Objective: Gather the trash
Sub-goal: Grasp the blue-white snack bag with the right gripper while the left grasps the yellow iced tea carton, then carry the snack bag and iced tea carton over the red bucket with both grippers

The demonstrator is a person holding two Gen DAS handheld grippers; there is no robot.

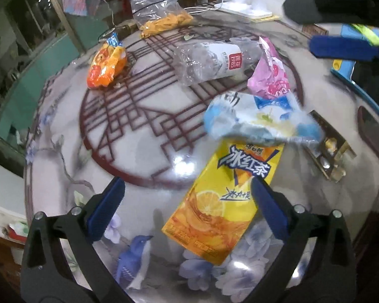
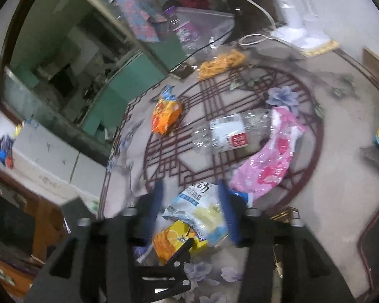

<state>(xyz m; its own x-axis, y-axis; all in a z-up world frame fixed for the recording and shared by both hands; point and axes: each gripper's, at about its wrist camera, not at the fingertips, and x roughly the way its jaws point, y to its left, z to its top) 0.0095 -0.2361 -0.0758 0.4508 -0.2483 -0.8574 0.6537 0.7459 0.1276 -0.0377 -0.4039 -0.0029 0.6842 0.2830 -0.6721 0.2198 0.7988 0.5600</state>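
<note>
Trash lies on a glass-topped table [image 1: 144, 136]. A yellow iced-tea carton [image 1: 219, 202] lies flat between the open fingers of my left gripper [image 1: 187, 194], which holds nothing. A crumpled blue-white wrapper [image 1: 260, 118] lies above the carton. A crushed clear bottle [image 1: 212, 60], a pink wrapper [image 1: 270, 75] and an orange snack bag [image 1: 106, 65] lie farther back. My right gripper [image 2: 192, 194] hovers open over the blue-white wrapper [image 2: 202, 212], fingers on either side, apart from it. The carton [image 2: 171, 242], bottle [image 2: 224, 133], pink wrapper [image 2: 267, 166] and orange bag [image 2: 164, 116] show there too.
A clear zip bag of yellow snacks [image 1: 164, 20] stands at the table's back edge beside a white power strip [image 1: 242, 10]. A blue-yellow box [image 1: 351, 75] and a metal object [image 1: 331, 149] lie at the right. A glass cabinet [image 2: 70, 70] stands left of the table.
</note>
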